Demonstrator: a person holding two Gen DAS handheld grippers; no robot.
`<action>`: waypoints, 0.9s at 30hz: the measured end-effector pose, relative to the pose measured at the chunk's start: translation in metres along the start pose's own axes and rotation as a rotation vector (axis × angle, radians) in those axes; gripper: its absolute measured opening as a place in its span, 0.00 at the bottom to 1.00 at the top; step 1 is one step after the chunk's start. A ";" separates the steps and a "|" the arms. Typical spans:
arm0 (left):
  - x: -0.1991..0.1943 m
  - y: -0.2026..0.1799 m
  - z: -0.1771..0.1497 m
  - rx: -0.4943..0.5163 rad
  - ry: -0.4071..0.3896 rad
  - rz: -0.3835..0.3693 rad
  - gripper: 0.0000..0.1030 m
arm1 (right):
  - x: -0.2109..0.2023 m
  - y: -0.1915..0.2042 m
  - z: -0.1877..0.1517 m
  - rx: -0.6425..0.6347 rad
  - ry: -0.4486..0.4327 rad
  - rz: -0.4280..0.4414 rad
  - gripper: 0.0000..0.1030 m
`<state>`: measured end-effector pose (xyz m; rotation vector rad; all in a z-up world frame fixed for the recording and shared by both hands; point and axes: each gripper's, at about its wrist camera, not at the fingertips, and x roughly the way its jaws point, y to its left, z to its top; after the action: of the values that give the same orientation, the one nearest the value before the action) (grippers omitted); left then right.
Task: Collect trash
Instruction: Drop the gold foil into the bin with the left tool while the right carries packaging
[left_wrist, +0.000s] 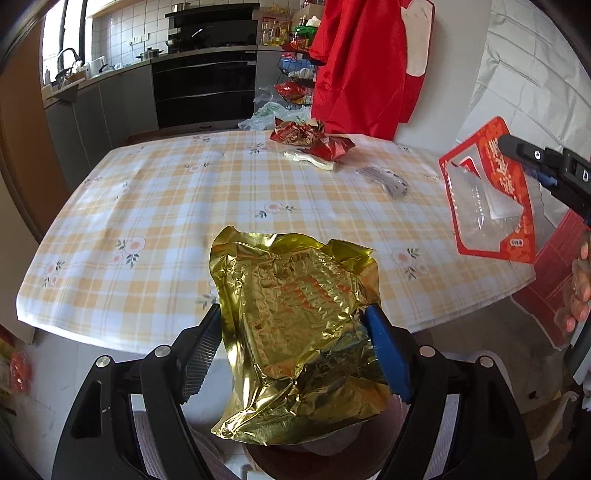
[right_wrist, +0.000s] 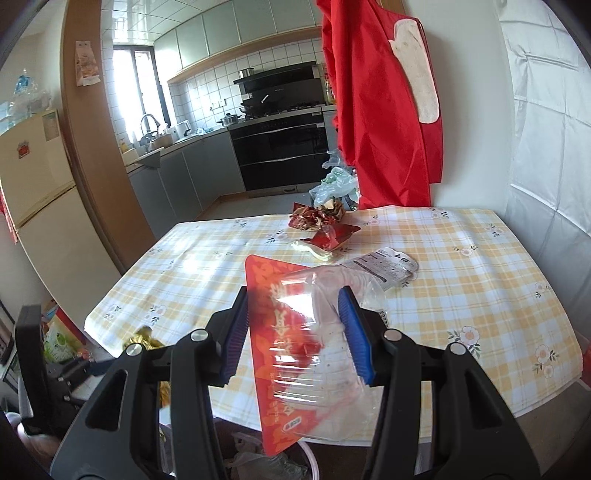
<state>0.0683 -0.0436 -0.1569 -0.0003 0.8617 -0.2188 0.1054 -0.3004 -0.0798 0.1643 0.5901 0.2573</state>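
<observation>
A crumpled gold foil bag (left_wrist: 295, 332) hangs between the pads of my left gripper (left_wrist: 293, 314), which is shut on it just off the table's near edge. My right gripper (right_wrist: 293, 295) is shut on a red packet with a clear plastic tray (right_wrist: 295, 343), lifted above the table. In the left wrist view that same packet (left_wrist: 487, 199) hangs at the right, pinched by the right gripper (left_wrist: 517, 147). On the far side of the table lie a crumpled red-gold wrapper (right_wrist: 317, 216), a red wrapper (right_wrist: 332, 238) and a white printed wrapper (right_wrist: 388, 266).
The table wears a yellow plaid cloth (left_wrist: 166, 206). A red apron (right_wrist: 384, 110) hangs behind its far edge, with plastic bags (right_wrist: 332, 184) on the floor there. A fridge (right_wrist: 37, 177) stands at the left, and kitchen counters and an oven (left_wrist: 207, 88) stand beyond.
</observation>
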 end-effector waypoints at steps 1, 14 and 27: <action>-0.003 -0.002 -0.007 0.004 0.006 -0.001 0.73 | -0.004 0.002 -0.001 0.000 -0.003 0.004 0.48; -0.006 -0.028 -0.057 0.047 0.127 -0.088 0.76 | -0.046 0.023 -0.026 -0.012 -0.006 0.050 0.48; 0.019 -0.022 -0.066 -0.015 0.185 -0.128 0.82 | -0.038 0.026 -0.048 0.012 0.052 0.092 0.48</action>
<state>0.0269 -0.0627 -0.2121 -0.0495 1.0488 -0.3359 0.0428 -0.2822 -0.0930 0.1971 0.6365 0.3485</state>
